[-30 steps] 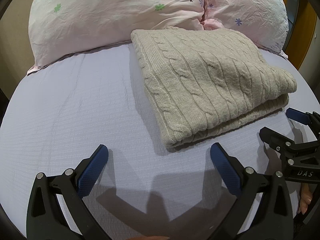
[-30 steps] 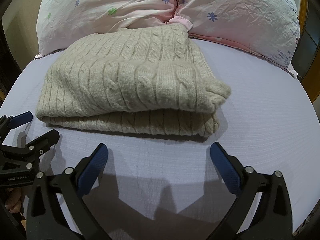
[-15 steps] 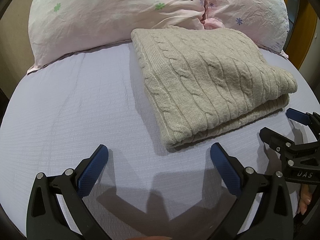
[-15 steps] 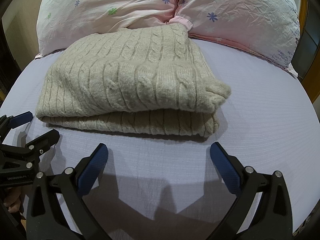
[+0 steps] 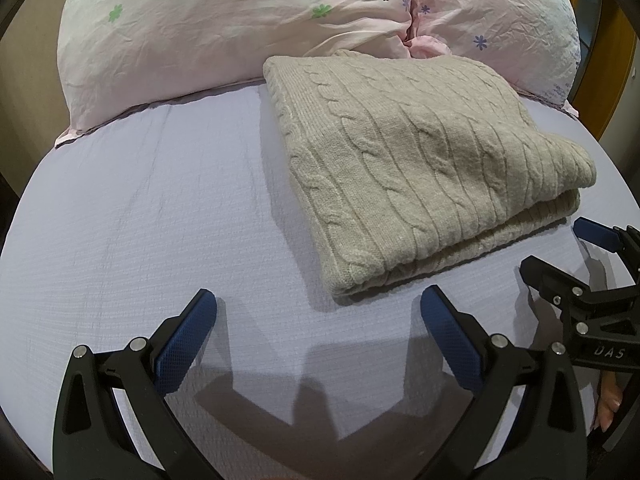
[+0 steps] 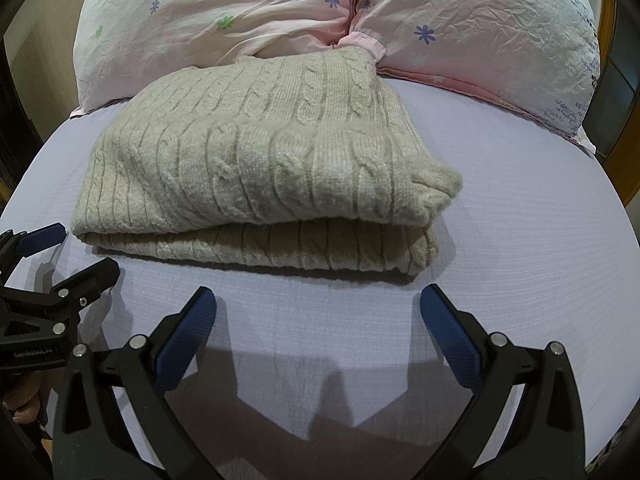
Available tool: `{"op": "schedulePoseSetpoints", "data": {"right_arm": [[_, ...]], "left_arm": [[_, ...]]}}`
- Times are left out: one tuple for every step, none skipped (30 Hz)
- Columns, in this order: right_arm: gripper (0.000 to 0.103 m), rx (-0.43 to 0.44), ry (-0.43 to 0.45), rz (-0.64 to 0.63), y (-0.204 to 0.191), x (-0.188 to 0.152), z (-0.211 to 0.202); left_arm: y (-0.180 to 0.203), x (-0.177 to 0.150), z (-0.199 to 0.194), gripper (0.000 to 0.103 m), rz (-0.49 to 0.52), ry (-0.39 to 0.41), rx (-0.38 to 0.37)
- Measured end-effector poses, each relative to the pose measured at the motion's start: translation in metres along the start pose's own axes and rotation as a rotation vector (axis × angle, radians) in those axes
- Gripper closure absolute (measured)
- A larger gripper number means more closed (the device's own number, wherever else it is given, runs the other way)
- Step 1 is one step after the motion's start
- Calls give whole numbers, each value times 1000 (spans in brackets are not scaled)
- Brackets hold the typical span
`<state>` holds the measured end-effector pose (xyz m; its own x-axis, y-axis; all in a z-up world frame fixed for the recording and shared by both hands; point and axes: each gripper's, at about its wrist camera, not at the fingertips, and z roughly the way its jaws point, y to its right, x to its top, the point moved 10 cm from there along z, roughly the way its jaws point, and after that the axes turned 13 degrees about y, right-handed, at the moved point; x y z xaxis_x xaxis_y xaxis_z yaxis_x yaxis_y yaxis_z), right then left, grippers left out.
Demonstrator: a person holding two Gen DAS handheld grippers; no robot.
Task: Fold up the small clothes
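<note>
A beige cable-knit sweater point(image 5: 420, 168) lies folded into a thick rectangle on the lilac bed sheet point(image 5: 140, 208), its far edge against the pillows. It also shows in the right wrist view point(image 6: 256, 172). My left gripper point(image 5: 318, 312) is open and empty, just short of the sweater's near corner. My right gripper point(image 6: 318, 312) is open and empty, just in front of the folded edge. The right gripper shows at the right edge of the left wrist view point(image 5: 560, 248). The left gripper shows at the left edge of the right wrist view point(image 6: 72, 252).
Two pink flowered pillows point(image 5: 224, 28) point(image 6: 480, 32) lie across the head of the bed behind the sweater. A wooden frame point(image 5: 616, 60) stands at the right. Bare sheet point(image 6: 520, 220) lies to either side of the sweater.
</note>
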<state>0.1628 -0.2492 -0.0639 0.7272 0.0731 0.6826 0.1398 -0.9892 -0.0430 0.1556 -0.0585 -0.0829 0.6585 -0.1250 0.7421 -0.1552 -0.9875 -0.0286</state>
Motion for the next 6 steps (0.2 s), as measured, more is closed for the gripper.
{"op": "schedulePoseSetpoints", "data": {"right_arm": [[2, 0, 0, 0, 0, 0, 0], [2, 0, 0, 0, 0, 0, 0], [2, 0, 0, 0, 0, 0, 0], [2, 0, 0, 0, 0, 0, 0], [2, 0, 0, 0, 0, 0, 0], [2, -1, 0, 1, 0, 0, 0]], "left_arm": [[0, 0, 0, 1, 0, 0, -1], [0, 0, 0, 1, -1, 1, -1], [0, 1, 0, 1, 0, 3, -1], [0, 0, 0, 1, 0, 5, 0], [0, 0, 0, 1, 0, 7, 0], [0, 0, 0, 1, 0, 6, 0]]}}
